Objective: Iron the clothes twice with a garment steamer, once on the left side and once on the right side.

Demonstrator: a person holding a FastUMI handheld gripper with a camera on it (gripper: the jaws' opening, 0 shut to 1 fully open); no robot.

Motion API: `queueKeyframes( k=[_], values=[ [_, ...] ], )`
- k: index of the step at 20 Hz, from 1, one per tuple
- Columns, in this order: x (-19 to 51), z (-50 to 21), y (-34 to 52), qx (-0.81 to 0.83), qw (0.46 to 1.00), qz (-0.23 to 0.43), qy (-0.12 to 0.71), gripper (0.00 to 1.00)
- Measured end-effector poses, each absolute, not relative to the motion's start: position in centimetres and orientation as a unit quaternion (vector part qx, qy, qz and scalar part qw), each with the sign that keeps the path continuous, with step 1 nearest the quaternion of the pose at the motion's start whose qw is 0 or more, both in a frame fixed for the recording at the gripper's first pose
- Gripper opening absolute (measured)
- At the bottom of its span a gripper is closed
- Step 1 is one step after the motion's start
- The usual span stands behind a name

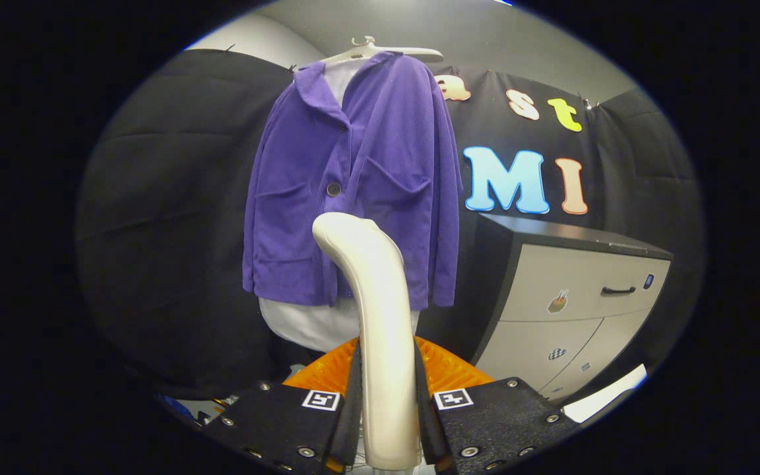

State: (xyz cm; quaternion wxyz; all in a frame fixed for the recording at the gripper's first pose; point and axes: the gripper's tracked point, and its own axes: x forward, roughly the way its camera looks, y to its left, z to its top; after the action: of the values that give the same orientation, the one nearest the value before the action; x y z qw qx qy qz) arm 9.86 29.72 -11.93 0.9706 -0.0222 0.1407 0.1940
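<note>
Steamer held upright, jacket straight ahead.
Tongs (386, 402) are clamped on the garment steamer (370, 316); purple jacket (353, 191) hangs lengthwise beyond it, slightly left, apart.

Fisheye camera riding on the hand-held gripper (386, 396), looking forward along its fingers, low, near the hanging purple jacket (353, 185)

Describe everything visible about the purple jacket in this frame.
The purple jacket hangs on a white hanger over a white garment, against the black cloth wall. Ribbed, corduroy-like fabric, collar open, one dark button, two chest pockets. It hangs beyond the gripper, which is shut on the cream garment steamer; steamer and jacket look apart.
</note>
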Motion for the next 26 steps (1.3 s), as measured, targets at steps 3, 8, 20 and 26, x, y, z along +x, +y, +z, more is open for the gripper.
queueKeyframes(
  k=[3, 8, 20, 26],
  values=[
    [10.6, -6.5, 30.7, -0.008, 0.974, 0.205, 0.096, 0.37],
    [12.5, 2.1, 32.9, 0.008, 0.974, 0.227, 0.022, 0.37],
    [16.9, 15.5, 40.9, 0.032, 0.964, 0.255, -0.068, 0.37],
    [19.6, 17.2, 45.9, 0.016, 0.964, 0.256, -0.076, 0.38]
  ],
)
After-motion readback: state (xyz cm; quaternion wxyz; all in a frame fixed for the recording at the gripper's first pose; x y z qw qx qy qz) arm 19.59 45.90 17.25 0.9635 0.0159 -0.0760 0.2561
